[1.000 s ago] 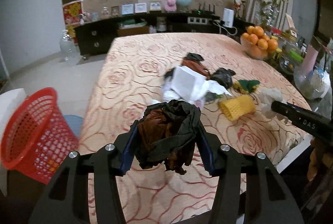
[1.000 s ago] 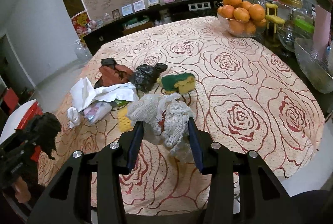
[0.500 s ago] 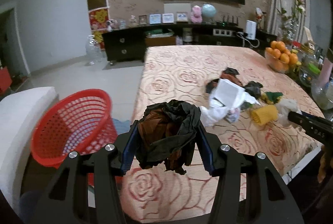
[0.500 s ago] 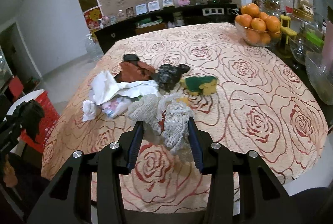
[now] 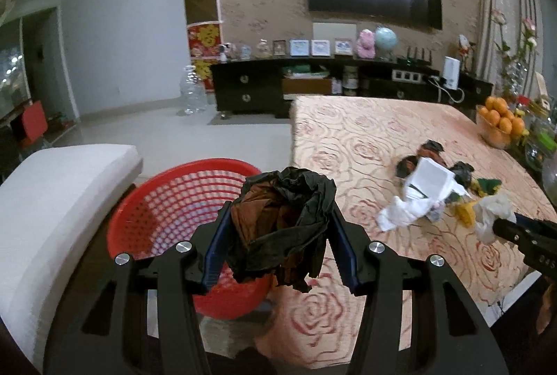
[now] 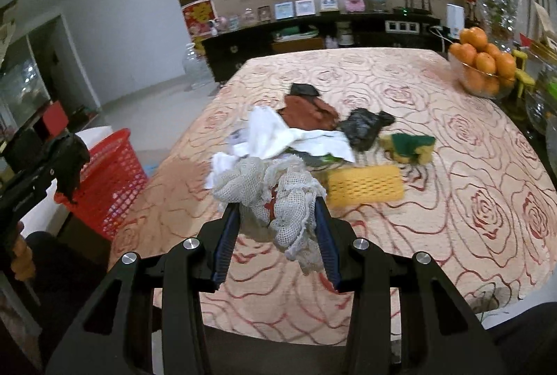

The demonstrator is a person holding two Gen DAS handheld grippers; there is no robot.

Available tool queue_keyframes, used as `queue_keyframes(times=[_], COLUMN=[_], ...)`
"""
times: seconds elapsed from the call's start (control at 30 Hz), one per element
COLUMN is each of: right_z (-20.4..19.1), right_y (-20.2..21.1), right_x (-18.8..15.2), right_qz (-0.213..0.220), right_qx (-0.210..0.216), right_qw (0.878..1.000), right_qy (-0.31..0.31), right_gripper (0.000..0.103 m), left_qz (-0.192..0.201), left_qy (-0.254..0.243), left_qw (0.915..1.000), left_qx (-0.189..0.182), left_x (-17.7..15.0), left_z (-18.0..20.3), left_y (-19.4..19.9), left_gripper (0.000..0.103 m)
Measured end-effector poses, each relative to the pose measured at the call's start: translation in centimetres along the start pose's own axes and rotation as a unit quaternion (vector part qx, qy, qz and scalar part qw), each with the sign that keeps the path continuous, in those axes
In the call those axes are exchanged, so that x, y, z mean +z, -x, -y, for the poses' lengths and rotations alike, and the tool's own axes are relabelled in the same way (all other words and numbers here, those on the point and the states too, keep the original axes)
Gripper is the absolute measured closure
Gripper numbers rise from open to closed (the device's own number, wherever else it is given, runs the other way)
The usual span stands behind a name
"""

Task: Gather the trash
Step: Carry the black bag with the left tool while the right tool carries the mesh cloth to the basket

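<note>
Both hands have swung toward the red basket [image 5: 181, 201], the left gripper [image 5: 278, 228] pinching a black-and-brown wad [image 5: 282, 221], the right gripper [image 6: 276, 228] clamping white netting [image 6: 278, 197], ready to drop.

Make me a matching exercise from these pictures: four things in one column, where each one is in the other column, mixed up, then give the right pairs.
Things:
1. black and brown wad
2. white mesh net
3. red basket
4. oranges

Places:
A. in a glass bowl at the table's far right
B. on the floor beside the table
C. between the left gripper's fingers
D. between the right gripper's fingers

Pairs: 1-C, 2-D, 3-B, 4-A
</note>
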State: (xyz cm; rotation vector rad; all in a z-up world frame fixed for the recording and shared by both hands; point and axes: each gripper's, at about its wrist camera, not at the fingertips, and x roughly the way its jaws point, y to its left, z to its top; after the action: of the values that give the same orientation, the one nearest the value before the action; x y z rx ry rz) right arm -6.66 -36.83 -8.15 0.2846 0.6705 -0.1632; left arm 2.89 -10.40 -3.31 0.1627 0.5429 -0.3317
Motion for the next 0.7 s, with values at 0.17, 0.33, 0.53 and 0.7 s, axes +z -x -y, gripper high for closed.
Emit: queue_keyframes(times=[0.17, 0.33, 0.53, 0.7], right_z=[-2.0, -4.0, -6.7, -9.5], right_y=[0.0, -0.1, -0.5, -0.8], right_x=[0.3, 0.8, 1.8, 3.3], right_qz=[-0.004, -0.006, -0.007, -0.002], right_qx=[0.015, 0.028, 0.047, 0.065], right_qw=[1.000, 0.999, 0.998, 0.995], right_qy=[0.013, 0.028, 0.047, 0.070], right_gripper=[0.061, 0.061, 0.061, 0.061], left_qz=[0.004, 0.009, 0.006, -0.003], left_qy=[0.016, 0.033, 0.038, 0.047], left_qw=[0.9997, 0.9989, 0.9979, 0.9965], left_qx=[0.018, 0.033, 0.053, 0.069], left_x=[0.2, 0.5, 0.8, 0.9], left_z=[-2.4, -4.7, -6.8, -8.8], left_y=[0.2, 0.3, -0.2, -1.2], left_gripper=[0.053, 0.053, 0.053, 0.053])
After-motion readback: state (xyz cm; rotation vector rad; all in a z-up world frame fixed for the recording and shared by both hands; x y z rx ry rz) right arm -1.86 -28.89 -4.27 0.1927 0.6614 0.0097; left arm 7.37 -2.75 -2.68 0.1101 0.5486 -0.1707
